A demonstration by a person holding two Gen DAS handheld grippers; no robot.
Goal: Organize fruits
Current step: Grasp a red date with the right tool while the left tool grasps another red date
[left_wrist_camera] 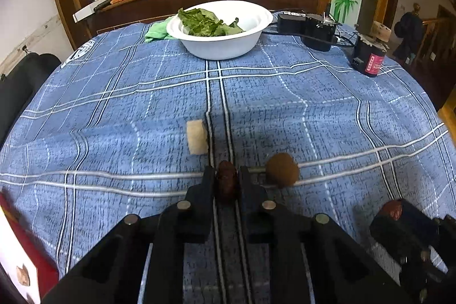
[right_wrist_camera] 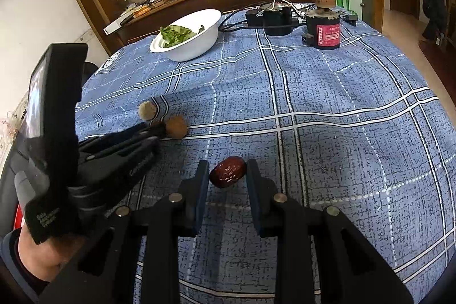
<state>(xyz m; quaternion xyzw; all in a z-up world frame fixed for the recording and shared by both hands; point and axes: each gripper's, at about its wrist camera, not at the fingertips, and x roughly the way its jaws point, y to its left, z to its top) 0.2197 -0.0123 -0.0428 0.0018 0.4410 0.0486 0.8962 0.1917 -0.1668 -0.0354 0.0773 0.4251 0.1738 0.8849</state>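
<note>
My left gripper (left_wrist_camera: pixel 226 171) is shut on a dark red date (left_wrist_camera: pixel 226 187), low over the blue plaid tablecloth (left_wrist_camera: pixel 114 104). A brown round fruit (left_wrist_camera: pixel 282 170) lies just right of its fingers, and a pale block (left_wrist_camera: pixel 196 137) lies slightly ahead to the left. My right gripper (right_wrist_camera: pixel 227 161) holds a second red date (right_wrist_camera: pixel 228 171), its pads touching both ends. In the right wrist view the left gripper (right_wrist_camera: pixel 158 130) sits at the left beside the brown fruit (right_wrist_camera: pixel 176 127). The right gripper (left_wrist_camera: pixel 394 215) and its date (left_wrist_camera: pixel 391 210) show at the lower right of the left wrist view.
A white bowl (left_wrist_camera: pixel 242 42) holding green leaves stands at the far side, with a green cloth (left_wrist_camera: pixel 156 32) behind it. Black devices with cables (left_wrist_camera: pixel 310 29) and a black jar with a red label (left_wrist_camera: pixel 369 60) stand far right. A hand (right_wrist_camera: pixel 34 255) holds the left gripper.
</note>
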